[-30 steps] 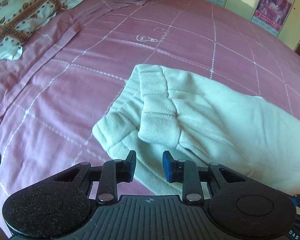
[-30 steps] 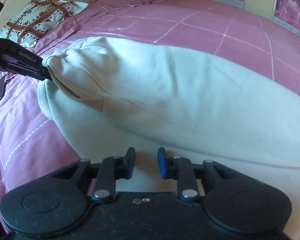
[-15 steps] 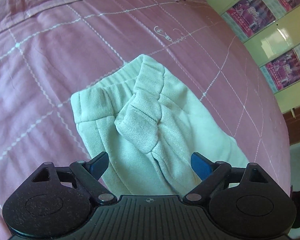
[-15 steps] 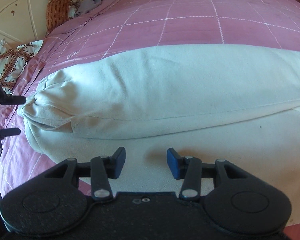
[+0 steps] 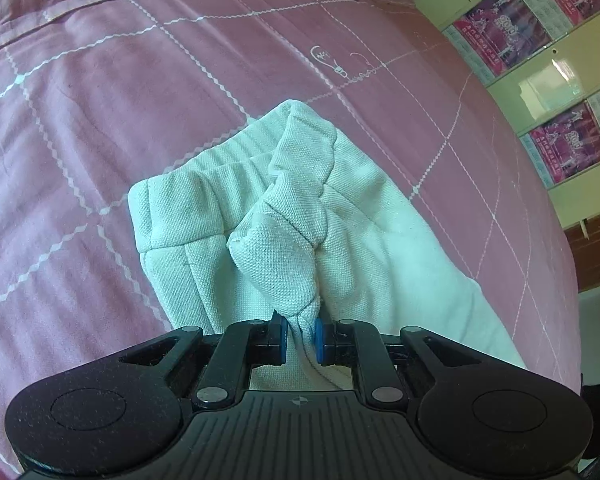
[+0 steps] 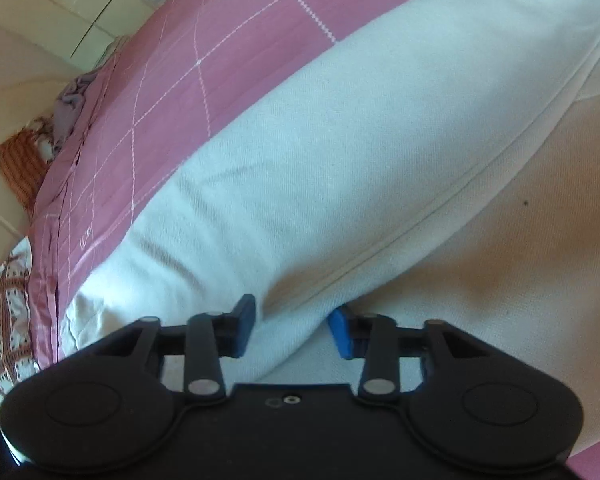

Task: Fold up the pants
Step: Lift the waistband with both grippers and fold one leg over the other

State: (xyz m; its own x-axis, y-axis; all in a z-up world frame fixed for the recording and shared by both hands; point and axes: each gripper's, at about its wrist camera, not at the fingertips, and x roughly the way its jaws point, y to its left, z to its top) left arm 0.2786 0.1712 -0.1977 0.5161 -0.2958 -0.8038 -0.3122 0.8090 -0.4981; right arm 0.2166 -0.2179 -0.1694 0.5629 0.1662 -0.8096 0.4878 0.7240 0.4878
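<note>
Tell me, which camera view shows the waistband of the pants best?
The left wrist view. There the ribbed waistband lies in full sight on the pink bedsheet, with a bunched part running down into the left claw. The right wrist view shows only smooth cloth of the pants, no waistband.

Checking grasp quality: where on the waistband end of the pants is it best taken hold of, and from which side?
The raised, bunched ridge of waistband on the pants, approached from above at its near end: it stands up off the bedspread, so jaws can straddle it. The left gripper is shut there.
</note>
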